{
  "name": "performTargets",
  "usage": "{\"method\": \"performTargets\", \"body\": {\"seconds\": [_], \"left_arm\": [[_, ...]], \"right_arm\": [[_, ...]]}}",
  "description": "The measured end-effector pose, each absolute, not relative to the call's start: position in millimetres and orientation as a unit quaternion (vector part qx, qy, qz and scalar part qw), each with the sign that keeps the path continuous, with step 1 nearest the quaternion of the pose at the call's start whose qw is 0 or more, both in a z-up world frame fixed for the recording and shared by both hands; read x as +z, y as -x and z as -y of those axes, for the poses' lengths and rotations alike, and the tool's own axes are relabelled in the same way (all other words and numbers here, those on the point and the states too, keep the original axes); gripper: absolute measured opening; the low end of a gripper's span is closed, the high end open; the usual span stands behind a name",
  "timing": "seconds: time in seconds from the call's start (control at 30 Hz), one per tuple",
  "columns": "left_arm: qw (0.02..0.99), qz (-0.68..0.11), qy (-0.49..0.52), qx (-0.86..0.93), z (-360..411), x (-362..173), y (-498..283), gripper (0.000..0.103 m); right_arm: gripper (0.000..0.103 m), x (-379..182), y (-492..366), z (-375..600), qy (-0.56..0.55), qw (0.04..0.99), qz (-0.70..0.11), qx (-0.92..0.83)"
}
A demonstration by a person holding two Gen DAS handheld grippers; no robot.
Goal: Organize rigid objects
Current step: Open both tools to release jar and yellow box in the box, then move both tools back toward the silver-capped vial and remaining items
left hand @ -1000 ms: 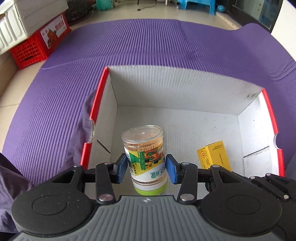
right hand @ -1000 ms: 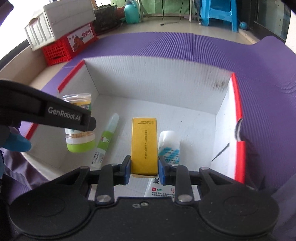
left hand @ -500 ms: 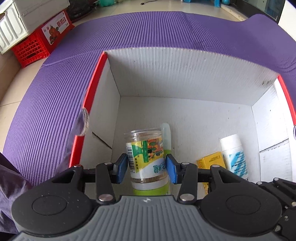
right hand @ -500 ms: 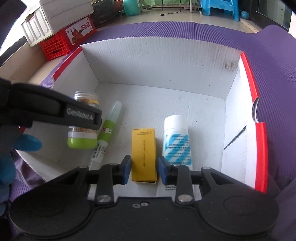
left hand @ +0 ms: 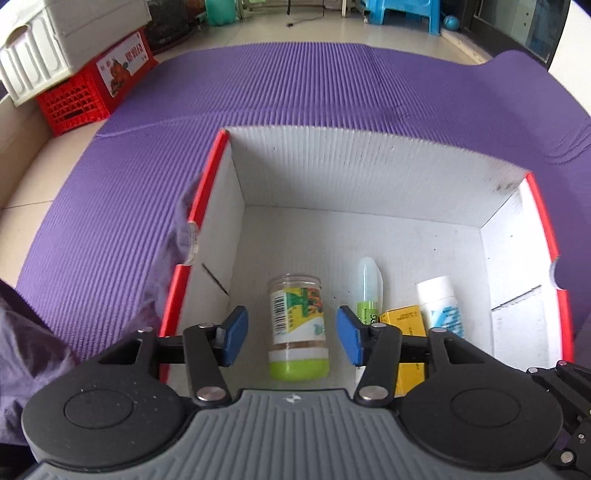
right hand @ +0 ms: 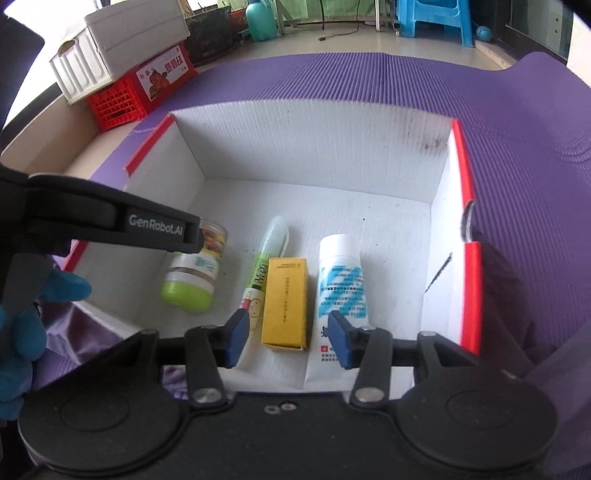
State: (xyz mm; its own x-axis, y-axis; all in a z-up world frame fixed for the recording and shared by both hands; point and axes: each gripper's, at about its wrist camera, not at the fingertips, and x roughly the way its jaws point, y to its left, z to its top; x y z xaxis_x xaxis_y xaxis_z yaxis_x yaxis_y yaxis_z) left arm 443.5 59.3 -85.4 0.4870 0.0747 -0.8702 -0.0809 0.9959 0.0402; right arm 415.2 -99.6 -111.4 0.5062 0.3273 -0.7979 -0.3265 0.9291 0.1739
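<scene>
A white cardboard box with red edges [left hand: 369,177] [right hand: 314,147] lies open on the purple mat. Inside it lie a clear jar with a green lid [left hand: 298,328] [right hand: 194,273], a green glue stick [left hand: 367,286] [right hand: 267,251], a yellow carton [left hand: 402,321] [right hand: 286,302] and a white and blue tube [left hand: 441,306] [right hand: 341,284]. My left gripper [left hand: 291,336] is open, its pads either side of the jar without touching it. My right gripper [right hand: 290,338] is open above the near end of the yellow carton.
A red crate [left hand: 92,88] [right hand: 144,92] with a white bin on it stands at the far left off the mat. A blue stool [left hand: 402,11] [right hand: 432,16] stands at the back. A blue-gloved hand [right hand: 22,321] holds the left gripper.
Both grippers lowered their objects into the box and opened. The jar and the yellow carton now lie released on the box floor.
</scene>
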Motion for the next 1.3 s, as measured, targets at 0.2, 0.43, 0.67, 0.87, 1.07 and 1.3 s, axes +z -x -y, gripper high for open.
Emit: {"method": "performTargets", "body": {"seconds": [0.2, 0.43, 0.67, 0.87, 1.07, 1.3], "left_arm": [[0.869, -0.493, 0.007, 0.035, -60, -58, -416, 0.054], [0.882, -0.470, 0.012, 0.024, -60, -24, -378, 0.066], [0.890, -0.455, 0.021, 0.012, -60, 2, -339, 0.067], [0.897, -0.442, 0.032, 0.002, -59, 19, -307, 0.069], [0.901, -0.431, 0.040, -0.007, -61, 31, -275, 0.070], [0.909, -0.415, 0.034, -0.009, -62, 41, -241, 0.078]], "right_arm": [[0.050, -85, -394, 105, 0.001, 0.876, -0.440, 0.197], [0.057, -52, -369, 107, 0.004, 0.887, -0.415, 0.204], [0.069, -30, -334, 117, 0.004, 0.894, -0.396, 0.211], [0.082, -12, -304, 125, -0.001, 0.898, -0.379, 0.225], [0.088, 1, -279, 132, -0.005, 0.900, -0.363, 0.239], [0.095, 12, -245, 136, 0.001, 0.902, -0.347, 0.255]]}}
